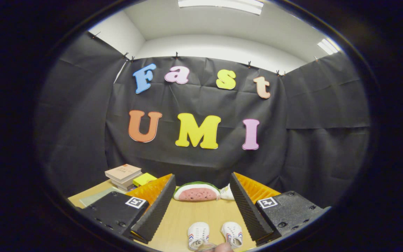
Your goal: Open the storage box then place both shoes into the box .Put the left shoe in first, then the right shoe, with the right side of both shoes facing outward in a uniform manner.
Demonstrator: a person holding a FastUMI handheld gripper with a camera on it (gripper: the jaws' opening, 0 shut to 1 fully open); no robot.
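Gripper view: the gripper (201,210) is hovering over the worktop (201,213), fingers spread wide and holding nothing. Both shoes (215,235) are lying side by side between the fingers, low and near. I can't make out the box — it needs finding and opening before either shoe is touched.

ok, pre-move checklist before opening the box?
1. Gripper open, nothing held: ok.
2. Both white shoes on the table, side by side between the fingers: ok.
3. Which shoe is left: cannot tell.
4. Storage box located: cannot tell.
5. Watermelon plush beyond the fingers, apart from the shoes: ok.
6. Books off to the side, clear of the shoes: ok.
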